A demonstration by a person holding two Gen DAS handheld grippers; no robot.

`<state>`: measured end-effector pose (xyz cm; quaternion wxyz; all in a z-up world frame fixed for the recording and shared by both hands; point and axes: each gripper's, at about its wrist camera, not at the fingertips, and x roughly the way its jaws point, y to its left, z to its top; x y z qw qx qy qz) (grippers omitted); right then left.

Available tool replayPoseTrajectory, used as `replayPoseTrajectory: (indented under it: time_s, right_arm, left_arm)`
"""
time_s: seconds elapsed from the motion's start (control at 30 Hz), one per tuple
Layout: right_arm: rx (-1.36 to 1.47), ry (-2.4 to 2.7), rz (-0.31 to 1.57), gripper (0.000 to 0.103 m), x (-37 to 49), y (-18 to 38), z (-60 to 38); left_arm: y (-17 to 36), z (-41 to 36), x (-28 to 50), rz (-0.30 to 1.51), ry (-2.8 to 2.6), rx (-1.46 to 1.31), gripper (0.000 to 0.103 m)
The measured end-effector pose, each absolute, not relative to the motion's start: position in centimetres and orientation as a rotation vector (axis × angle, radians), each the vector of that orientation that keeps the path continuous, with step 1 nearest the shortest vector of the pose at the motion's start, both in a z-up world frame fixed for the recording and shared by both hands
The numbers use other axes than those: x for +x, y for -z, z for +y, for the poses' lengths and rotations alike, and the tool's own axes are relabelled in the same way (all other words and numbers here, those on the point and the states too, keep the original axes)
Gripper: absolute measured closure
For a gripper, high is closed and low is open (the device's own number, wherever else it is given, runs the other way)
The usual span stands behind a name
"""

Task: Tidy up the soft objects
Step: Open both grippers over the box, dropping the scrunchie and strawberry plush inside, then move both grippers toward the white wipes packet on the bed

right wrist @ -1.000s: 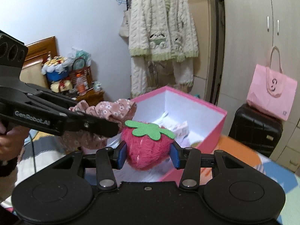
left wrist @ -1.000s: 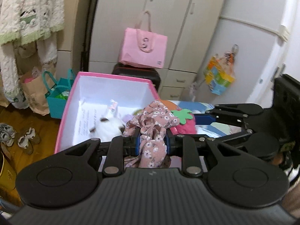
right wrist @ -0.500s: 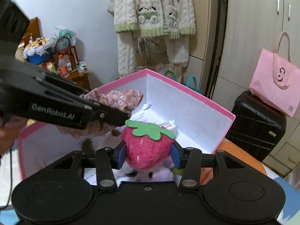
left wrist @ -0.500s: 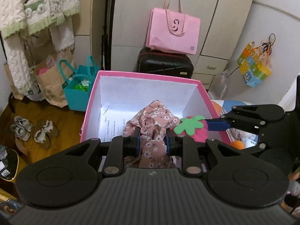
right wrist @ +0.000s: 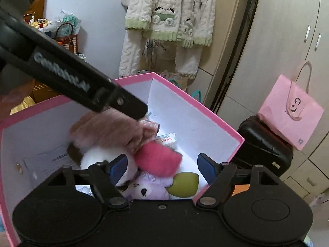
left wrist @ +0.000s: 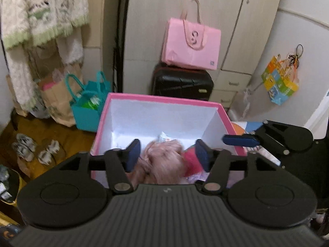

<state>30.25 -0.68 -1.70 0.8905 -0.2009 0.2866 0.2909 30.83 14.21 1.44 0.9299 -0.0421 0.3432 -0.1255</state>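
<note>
Motion blur smears the pink floral cloth [left wrist: 162, 162] and the fuzzy red strawberry plush [right wrist: 158, 160], both loose inside the pink box [right wrist: 197, 105], its white walls smooth and flat. The left gripper [left wrist: 167, 154] hangs over the box with its blue pads spread wide, grasping nothing; the cloth sits between them, contact unclear. The right gripper [right wrist: 159, 167] is likewise released, the strawberry between its jaws but free. A purple plush [right wrist: 144, 189] and white plush [right wrist: 96, 158] lie partly hidden beneath.
</note>
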Motion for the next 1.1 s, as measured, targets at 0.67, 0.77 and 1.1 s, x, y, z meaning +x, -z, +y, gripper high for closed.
replayPoseTrajectory:
  time_s: [0.67,0.77,1.1]
  right_arm:
    - [-0.275,-0.631,0.618,0.023,20.3,-4.3,-7.7]
    - [-0.294,-0.616,0.614,0.023,18.2,-4.8,-8.4]
    - [-0.326,-0.609,0.585,0.021,12.6,-4.9,-11.2]
  left_arm:
    - [-6.6,10.7,17.5,0.654,0.443,0.089,0.029]
    - [-6.9,9.7,15.7,0.642,0.481,0.131,0.027]
    - [-7.1,5.5,11.8,0.647,0.580,0.204,0.024]
